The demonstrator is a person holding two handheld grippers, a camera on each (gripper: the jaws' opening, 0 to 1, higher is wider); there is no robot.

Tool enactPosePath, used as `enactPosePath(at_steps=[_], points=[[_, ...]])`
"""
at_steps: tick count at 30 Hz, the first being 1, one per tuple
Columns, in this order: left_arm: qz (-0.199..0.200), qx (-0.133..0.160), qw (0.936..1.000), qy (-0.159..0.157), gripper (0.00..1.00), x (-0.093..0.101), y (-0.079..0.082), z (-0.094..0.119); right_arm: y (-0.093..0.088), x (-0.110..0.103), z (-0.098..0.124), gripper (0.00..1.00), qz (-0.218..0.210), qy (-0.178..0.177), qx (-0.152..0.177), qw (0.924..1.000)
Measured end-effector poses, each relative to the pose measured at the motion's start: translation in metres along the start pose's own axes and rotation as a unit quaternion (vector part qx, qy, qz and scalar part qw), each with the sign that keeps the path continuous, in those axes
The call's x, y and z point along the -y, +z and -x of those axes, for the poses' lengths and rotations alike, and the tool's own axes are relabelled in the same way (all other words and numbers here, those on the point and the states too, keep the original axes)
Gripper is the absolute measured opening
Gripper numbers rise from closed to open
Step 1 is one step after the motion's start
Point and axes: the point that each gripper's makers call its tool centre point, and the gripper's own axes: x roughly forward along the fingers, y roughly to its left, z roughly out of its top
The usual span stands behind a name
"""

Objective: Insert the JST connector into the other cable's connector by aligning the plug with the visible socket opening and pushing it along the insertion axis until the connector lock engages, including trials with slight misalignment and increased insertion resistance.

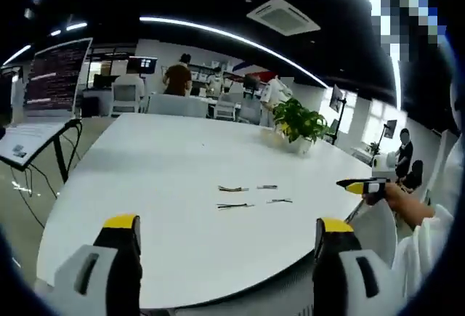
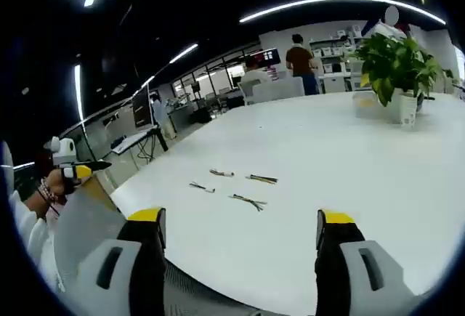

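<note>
Still short of the table [image 1: 174, 156], my left gripper [image 1: 229, 236] and right gripper [image 2: 240, 229] (jaws apart, empty) should descend squarely over the cables [image 2: 232, 185] before pinching each connector.

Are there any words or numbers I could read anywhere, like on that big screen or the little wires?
No text can be read here.
Big screen on a stand: rows of light lines, too blurred to read.
Distant wall screen: bright patches, too small to read.
Small cables on the white table: no label visible.
Both hand-held grippers, left and right: yellow tips, no writing seen.
</note>
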Motion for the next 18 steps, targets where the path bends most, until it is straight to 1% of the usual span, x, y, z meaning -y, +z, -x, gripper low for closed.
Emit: enactPosePath(at_steps=[2,4,6,8,12,15,18], points=[[0.002,0.002,1.0,0.007,0.98,-0.001,0.0,0.003,0.0,0.002,-0.001,0.84,-0.002,-0.001,0.0,1.0],[0.002,0.007,0.9999,0.014,0.98,0.0,0.001,0.008,0.001,-0.001,-0.002,0.83,-0.004,0.006,0.003,1.0],[0.004,0.013,0.9998,0.016,0.98,0.002,0.001,0.011,0.003,-0.002,-0.002,0.83,0.003,0.013,0.001,0.9999],[0.008,0.015,0.9997,0.018,0.98,0.004,0.0,0.013,0.004,0.0,-0.001,0.83,0.013,0.011,-0.002,0.9999],[0.005,0.011,0.9996,0.024,0.98,0.007,-0.006,0.017,0.004,0.003,0.002,0.82,0.007,0.015,0.004,0.9999],[0.007,0.007,0.9996,0.026,0.98,0.007,-0.008,0.019,0.001,0.002,0.003,0.82,0.001,0.015,0.001,0.9999],[0.008,0.004,0.9996,0.028,0.98,0.006,-0.009,0.021,0.0,0.0,0.006,0.82,0.006,0.017,-0.003,0.9998]])
